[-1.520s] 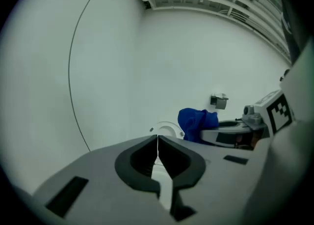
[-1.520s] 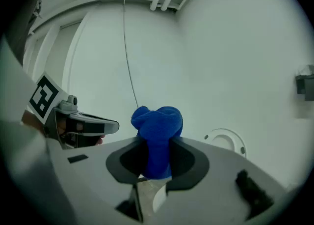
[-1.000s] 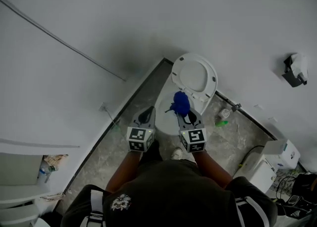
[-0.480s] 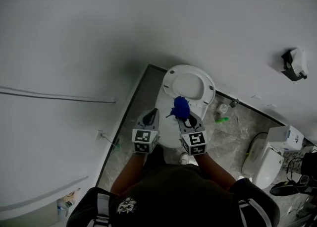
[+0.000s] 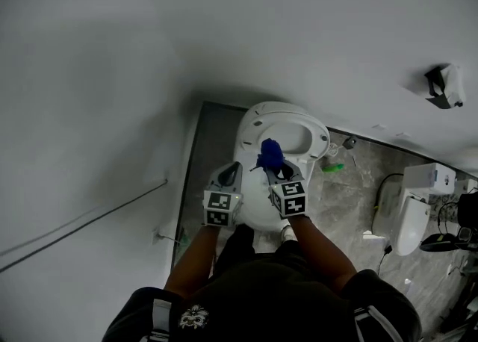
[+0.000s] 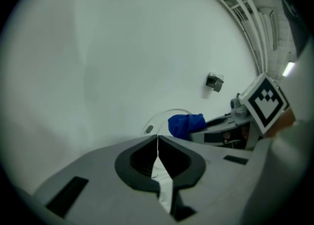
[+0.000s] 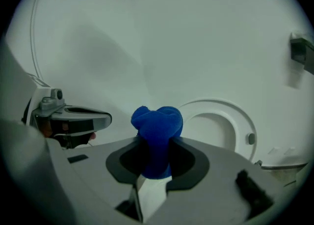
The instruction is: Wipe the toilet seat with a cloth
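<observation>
Soft, light blue cloth, pinched mid-bunch by the right gripper, should wipe pliantly; the left gripper is clenched empty.

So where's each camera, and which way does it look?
Head view: on the person's head, looking steeply down at the toilet; shows both arms, left gripper, right gripper.
Left gripper view: on that gripper, looking along its shut jaws at the wall; right gripper at right.
Right gripper view: on that gripper, looking along jaws shut on the cloth toward the toilet; left gripper at left.
Shared: all three show cloth and toilet.
</observation>
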